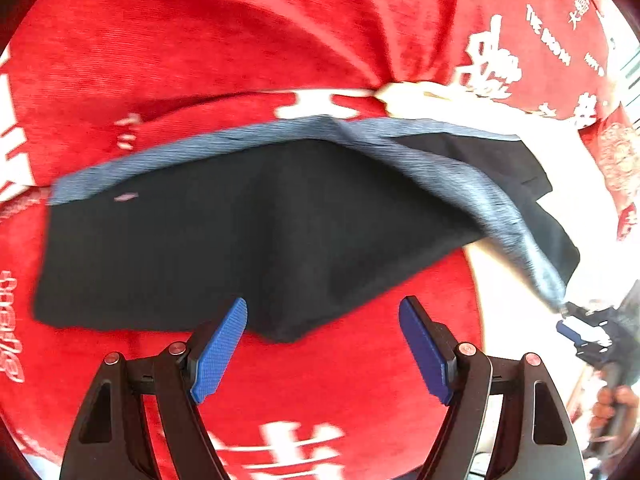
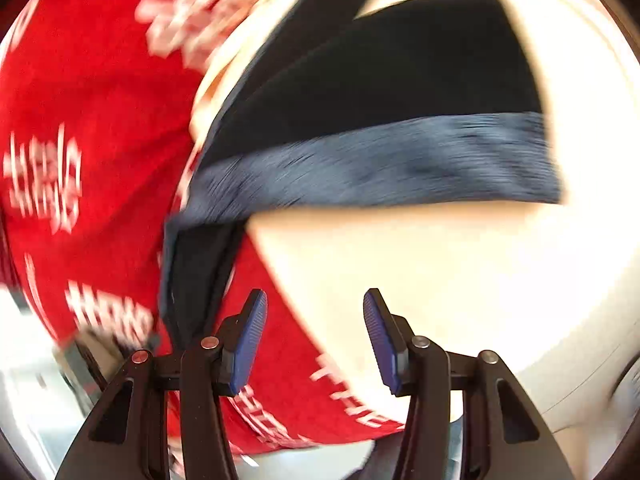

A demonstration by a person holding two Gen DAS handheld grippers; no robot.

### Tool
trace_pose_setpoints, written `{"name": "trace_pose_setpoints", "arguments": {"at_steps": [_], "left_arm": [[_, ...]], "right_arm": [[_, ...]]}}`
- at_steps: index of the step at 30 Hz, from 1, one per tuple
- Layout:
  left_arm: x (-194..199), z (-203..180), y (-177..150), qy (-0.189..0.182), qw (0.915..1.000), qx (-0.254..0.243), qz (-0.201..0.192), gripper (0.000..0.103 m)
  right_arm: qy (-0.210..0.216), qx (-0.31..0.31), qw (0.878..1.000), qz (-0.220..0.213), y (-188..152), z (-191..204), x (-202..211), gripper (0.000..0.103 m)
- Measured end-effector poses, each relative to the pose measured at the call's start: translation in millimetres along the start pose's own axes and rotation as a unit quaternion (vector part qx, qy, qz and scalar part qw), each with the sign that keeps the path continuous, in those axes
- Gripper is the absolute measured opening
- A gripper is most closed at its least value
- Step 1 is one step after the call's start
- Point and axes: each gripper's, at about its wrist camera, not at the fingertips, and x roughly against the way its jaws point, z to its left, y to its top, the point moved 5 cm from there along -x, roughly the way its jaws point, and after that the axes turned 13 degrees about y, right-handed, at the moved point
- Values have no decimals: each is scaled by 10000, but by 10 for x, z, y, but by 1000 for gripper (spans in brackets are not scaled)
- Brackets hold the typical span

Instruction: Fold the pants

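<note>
Below, we are seeing a red printed cloth (image 1: 240, 40) and white surface (image 2: 440, 280) bearing black grey-banded pants (image 1: 200, 240). Our left gripper (image 1: 323, 346) is gaping empty; the right gripper (image 2: 316, 336) is standing parted, empty.

Bright light is overexposing the white surface (image 2: 460, 280); motion blur is smearing both views; fisheye edges are darkening.

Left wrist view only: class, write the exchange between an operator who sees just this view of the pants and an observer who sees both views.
Operator: Is the right claw gripping the pants?
Observer: No. The right claw is open, with nothing between its pads.
Operator: What lies under the waistband there?
Observer: The grey waistband stretches across a white surface.
Operator: Anything near that claw?
Observer: A dark strip of the garment lies just left of it, over the red cloth.
</note>
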Motion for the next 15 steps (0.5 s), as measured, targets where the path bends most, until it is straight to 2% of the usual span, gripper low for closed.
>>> {"name": "trace_pose_setpoints", "arguments": {"at_steps": [4, 7, 9, 12, 15], "left_arm": [[-174, -489, 210, -331, 9994, 61, 115, 80], [-401, -727, 371, -486, 9984, 146, 254, 80], [-537, -904, 441, -463, 9979, 203, 408, 80], [-663, -1126, 472, -582, 9961, 238, 614, 80], [-769, -1272, 480, -537, 9957, 187, 727, 80]], "right_arm": [[-394, -92, 9975, -587, 251, -394, 317, 54], [-672, 25, 9964, -522, 448, -636, 444, 54], [-753, 96, 9962, -423, 560, -717, 479, 54], [-646, -113, 9972, -350, 706, -867, 619, 54], [-3, -286, 9994, -193, 749, -892, 724, 54]]}}
